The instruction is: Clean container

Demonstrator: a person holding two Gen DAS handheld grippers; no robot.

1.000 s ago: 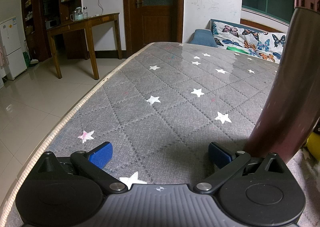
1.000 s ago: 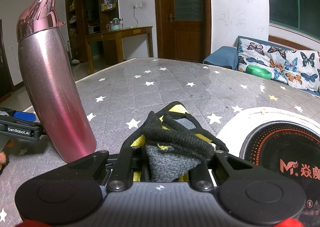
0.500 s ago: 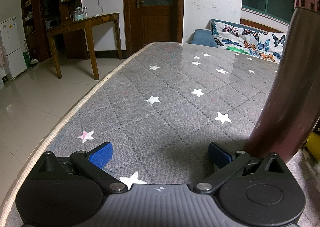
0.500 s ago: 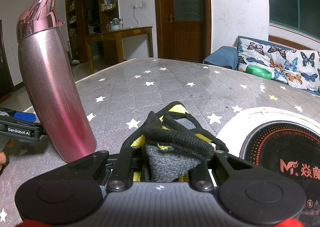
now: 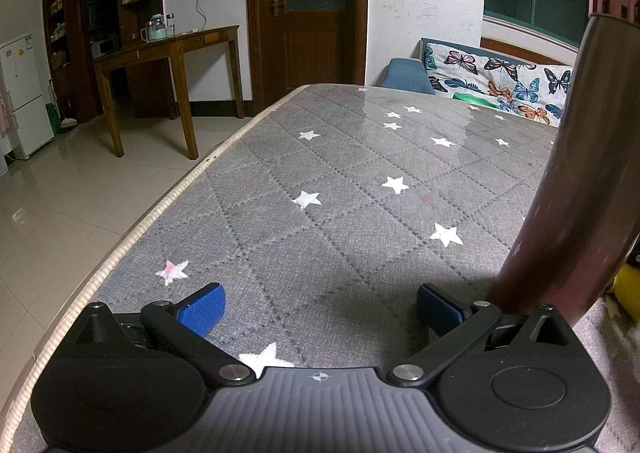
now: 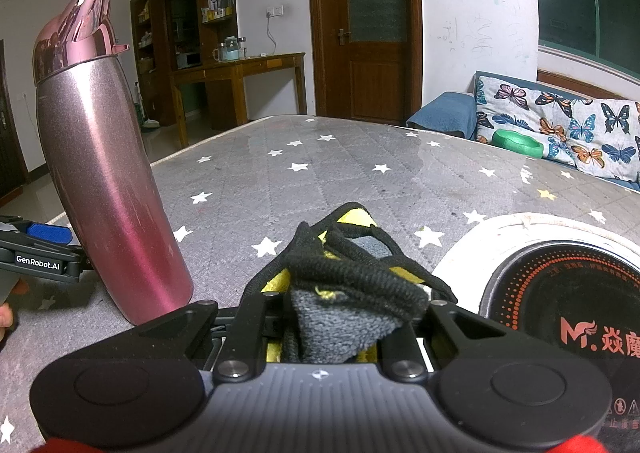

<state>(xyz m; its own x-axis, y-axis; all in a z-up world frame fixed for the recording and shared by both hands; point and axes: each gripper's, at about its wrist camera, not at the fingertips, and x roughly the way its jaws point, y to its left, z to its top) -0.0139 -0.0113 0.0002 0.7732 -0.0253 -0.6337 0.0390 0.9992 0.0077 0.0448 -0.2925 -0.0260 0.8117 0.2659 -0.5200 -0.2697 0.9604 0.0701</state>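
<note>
Pink metallic flask (image 6: pixel 108 189) with a glossy pink lid; grey quilted cloth (image 5: pixel 328 213) scattered with white stars, one tinted pink; grey, yellow and black rag (image 6: pixel 352 285); blue pads (image 5: pixel 202 309); black hob (image 6: pixel 568 317) with orange dots and lettering

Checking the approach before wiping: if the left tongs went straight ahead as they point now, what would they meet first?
Probably nothing: ahead of the open left tongs lies only bare star-patterned tablecloth. The pink bottle stands off to their right, beside the right finger, likely out of the line.
</note>
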